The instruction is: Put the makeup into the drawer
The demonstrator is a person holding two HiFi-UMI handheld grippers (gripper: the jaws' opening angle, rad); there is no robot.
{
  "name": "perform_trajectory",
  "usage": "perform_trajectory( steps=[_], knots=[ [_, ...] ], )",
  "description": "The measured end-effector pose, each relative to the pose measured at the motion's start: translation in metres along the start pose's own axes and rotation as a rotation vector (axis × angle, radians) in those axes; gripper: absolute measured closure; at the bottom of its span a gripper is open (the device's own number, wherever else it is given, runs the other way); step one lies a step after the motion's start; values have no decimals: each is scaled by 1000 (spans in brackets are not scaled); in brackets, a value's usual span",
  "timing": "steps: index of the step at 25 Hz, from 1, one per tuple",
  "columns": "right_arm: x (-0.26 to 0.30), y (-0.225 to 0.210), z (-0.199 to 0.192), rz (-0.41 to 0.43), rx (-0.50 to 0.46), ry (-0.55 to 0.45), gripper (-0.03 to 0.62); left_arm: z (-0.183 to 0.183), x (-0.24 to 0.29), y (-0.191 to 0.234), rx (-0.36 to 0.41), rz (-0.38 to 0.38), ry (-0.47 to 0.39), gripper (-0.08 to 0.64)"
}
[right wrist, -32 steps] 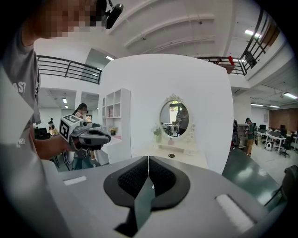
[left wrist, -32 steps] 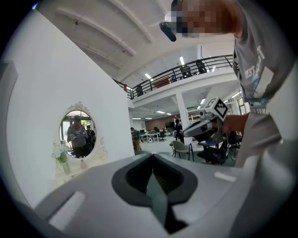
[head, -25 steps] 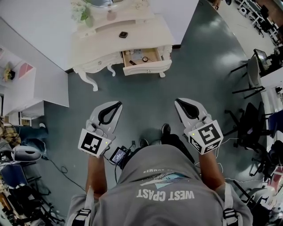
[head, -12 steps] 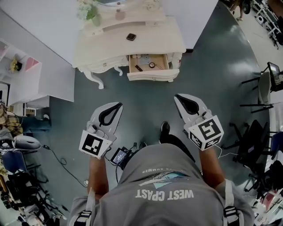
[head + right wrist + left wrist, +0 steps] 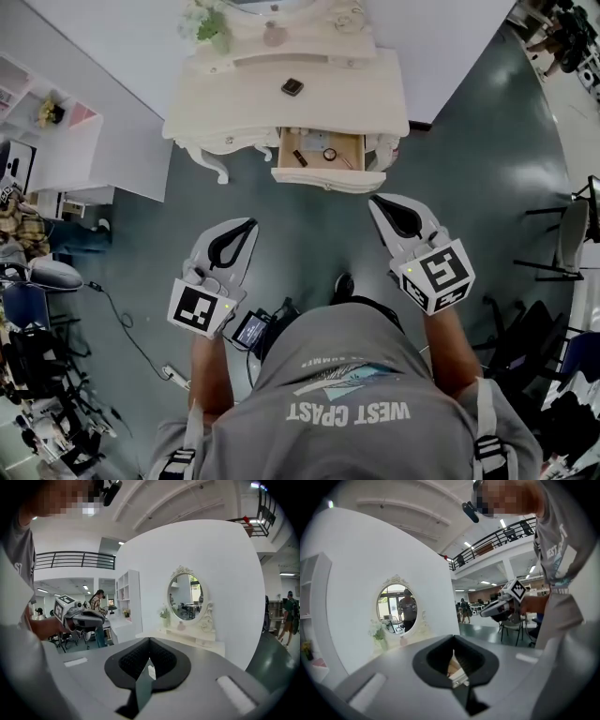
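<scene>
A cream vanity table (image 5: 234,108) stands against the wall at the top of the head view. Its drawer (image 5: 323,178) is pulled open, with a thin dark stick (image 5: 300,157) and a small round item (image 5: 329,154) inside. A small dark compact (image 5: 292,87) lies on the tabletop. My left gripper (image 5: 250,222) (image 5: 452,637) and right gripper (image 5: 377,201) (image 5: 150,640) are held level over the grey floor, short of the drawer. Both are shut with nothing between the jaws. The right gripper's tip is just below the drawer front in the head view.
A white shelf unit (image 5: 66,141) stands left of the vanity. A flower vase (image 5: 214,28) and an oval mirror (image 5: 183,597) sit at the vanity's back. Office chairs (image 5: 572,234) stand at the right, and a cable (image 5: 122,319) and clutter lie at the left.
The vanity and its open drawer have come closer and shifted right in the head view as the person walks towards them. Both grippers stay shut and empty.
</scene>
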State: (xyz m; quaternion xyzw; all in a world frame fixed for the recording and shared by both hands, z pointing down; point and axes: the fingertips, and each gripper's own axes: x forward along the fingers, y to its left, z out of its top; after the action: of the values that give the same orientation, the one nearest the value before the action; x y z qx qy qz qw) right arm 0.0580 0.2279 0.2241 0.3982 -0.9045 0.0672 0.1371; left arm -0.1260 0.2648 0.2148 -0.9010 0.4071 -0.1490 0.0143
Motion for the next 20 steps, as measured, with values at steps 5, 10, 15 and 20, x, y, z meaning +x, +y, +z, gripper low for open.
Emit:
perform_trajectory(
  steps=[5,10,15,20],
  knots=[
    [0,-35,0,34,-1,-20,591,12,26,-10,11,35,13,557],
    [-2,-63,-12,27,31,-17,591,24,43,-19,26,32,29,557],
    [7,-77,-21,-2,67,-1,591,16,59,-4,19,9,64,557],
    [17,-104,-23,-95,79,19,591,17,104,12,35,-98,26,557]
  ],
)
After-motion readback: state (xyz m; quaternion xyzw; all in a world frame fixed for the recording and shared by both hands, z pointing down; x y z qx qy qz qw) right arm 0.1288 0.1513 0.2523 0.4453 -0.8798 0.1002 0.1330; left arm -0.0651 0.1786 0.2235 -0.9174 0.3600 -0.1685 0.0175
